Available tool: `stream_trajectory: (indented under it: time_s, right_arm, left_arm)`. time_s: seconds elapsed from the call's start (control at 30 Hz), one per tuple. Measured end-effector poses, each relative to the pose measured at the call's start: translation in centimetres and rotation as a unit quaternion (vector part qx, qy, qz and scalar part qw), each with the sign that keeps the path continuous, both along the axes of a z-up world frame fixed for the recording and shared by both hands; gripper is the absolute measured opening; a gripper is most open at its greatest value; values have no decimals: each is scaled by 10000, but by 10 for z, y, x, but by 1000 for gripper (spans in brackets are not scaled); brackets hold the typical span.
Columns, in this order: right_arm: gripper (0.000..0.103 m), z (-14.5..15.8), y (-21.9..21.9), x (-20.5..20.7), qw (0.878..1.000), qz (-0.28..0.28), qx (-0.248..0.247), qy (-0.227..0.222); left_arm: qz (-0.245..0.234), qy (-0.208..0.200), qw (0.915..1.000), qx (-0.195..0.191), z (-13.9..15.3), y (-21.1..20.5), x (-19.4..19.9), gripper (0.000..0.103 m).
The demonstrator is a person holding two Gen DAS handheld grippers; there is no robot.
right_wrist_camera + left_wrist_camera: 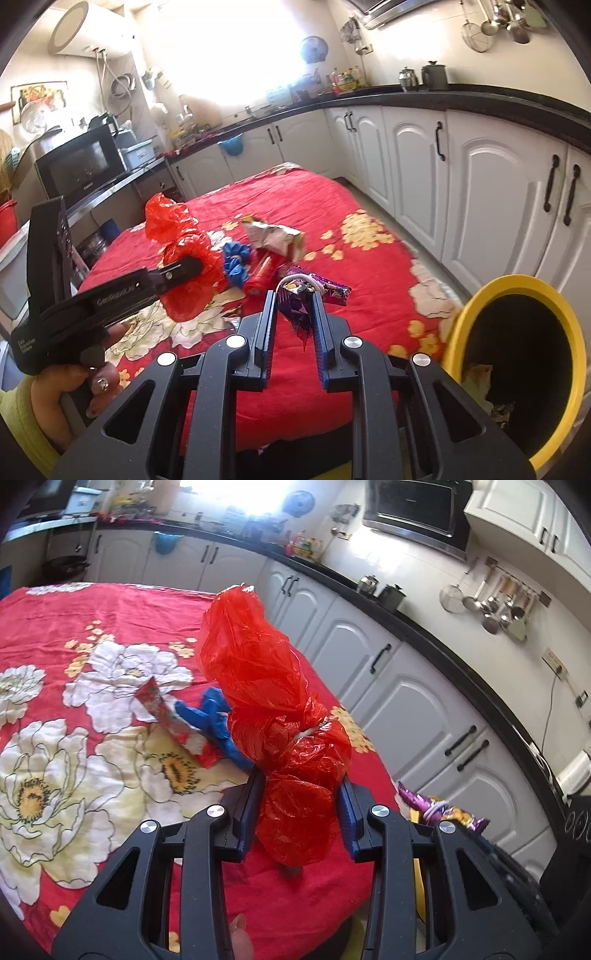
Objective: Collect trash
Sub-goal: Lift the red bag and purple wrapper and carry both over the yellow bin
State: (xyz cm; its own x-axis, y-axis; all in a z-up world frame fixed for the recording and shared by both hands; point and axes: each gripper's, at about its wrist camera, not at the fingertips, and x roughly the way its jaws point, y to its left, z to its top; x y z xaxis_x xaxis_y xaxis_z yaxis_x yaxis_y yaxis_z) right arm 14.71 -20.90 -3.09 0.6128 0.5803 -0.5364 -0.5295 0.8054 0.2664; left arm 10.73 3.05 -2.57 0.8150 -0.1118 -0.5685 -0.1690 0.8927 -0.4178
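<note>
Trash is in both of my grippers at once, so I judge this the carry step, with dropping still ahead. My left gripper (pixel 301 794) clenches a crumpled red plastic bag (pixel 258 672), pads pressed into its lower folds, the bag rising above the red floral cloth (pixel 55 635) on the table. My right gripper (pixel 295 317) is clamped on a purple foil wrapper (pixel 297 302) with a white band looped at its top, lifted clear of the cloth.

The yellow-rimmed bin (pixel 546 295) stands just beside the table's near right corner, mouth tilted toward my right camera, some scraps already inside. Next, I reckon, the right hand must swing over that rim and let go, then the left follows.

On the cloth remain a blue glove (pixel 236 266), a silver torn packet (pixel 273 236), a red tube-like wrapper (pixel 264 273) and another purple wrapper (pixel 332 290). The white cabinets (pixel 480 192) run close along the table's right side, leaving a narrow aisle; above the table the way is open.
</note>
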Motion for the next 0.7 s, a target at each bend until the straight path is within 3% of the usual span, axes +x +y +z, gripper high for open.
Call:
stream_trajectory:
  time_s: [0.7]
  right_arm:
    - [18, 0, -88, 5, 9960, -878, 151, -56]
  left_arm:
    - [-957, -143, 9941, 490, 2, -69, -3, 29]
